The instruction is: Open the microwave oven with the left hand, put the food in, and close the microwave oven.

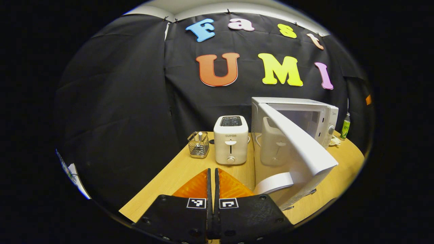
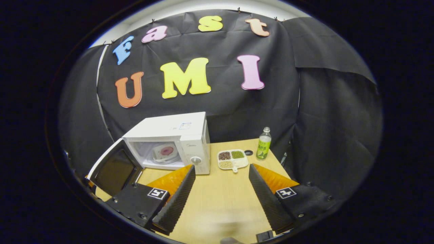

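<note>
The white microwave (image 2: 190, 135) stands at the table's back with its door (image 2: 115, 167) swung wide open. Inside the cavity a white plate with something pink (image 2: 165, 151) lies on the turntable. In the left gripper view the open door (image 1: 298, 145) juts toward me, and its rounded white handle (image 1: 273, 183) sits just right of my left gripper (image 1: 213, 171), which is shut with nothing between its fingers. My right gripper (image 2: 222, 167) hangs open over the table in front of the microwave, holding nothing.
A white sectioned tray of grains (image 2: 232, 159) and a green bottle (image 2: 263, 143) stand right of the microwave. A white toaster (image 1: 231, 139) and a wire basket (image 1: 198, 144) stand to its left. The wooden table (image 2: 220, 203) ends close on both sides.
</note>
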The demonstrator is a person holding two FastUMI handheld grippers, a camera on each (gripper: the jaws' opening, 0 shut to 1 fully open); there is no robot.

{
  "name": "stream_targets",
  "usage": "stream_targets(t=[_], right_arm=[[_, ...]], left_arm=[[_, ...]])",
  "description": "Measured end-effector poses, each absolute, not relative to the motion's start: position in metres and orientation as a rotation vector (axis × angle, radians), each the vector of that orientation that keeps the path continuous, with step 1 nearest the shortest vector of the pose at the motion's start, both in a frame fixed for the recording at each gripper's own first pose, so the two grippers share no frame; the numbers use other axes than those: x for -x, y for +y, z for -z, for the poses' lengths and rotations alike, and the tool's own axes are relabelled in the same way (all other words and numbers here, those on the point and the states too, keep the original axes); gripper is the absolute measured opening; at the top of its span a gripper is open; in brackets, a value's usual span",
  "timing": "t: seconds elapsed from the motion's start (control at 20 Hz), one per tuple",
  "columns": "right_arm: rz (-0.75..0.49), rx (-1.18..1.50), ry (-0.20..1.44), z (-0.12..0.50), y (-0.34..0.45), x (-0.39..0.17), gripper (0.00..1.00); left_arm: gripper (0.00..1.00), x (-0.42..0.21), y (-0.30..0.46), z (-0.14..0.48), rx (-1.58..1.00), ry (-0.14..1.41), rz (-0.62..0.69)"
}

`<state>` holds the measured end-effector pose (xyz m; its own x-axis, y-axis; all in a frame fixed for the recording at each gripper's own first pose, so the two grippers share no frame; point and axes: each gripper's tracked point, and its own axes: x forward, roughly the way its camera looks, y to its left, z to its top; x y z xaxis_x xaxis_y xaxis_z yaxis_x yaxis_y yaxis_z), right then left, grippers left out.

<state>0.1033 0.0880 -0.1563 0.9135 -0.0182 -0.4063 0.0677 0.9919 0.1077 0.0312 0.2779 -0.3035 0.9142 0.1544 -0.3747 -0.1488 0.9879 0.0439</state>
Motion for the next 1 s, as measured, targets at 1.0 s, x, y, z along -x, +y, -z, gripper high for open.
stream_targets(t=[1.0], right_arm=[[0.002,-0.088,0.395,0.141,0.068,-0.109,0.92]], left_arm=[[0.0,-0.08,0.074,0.293,0.033,0.349,0.148]])
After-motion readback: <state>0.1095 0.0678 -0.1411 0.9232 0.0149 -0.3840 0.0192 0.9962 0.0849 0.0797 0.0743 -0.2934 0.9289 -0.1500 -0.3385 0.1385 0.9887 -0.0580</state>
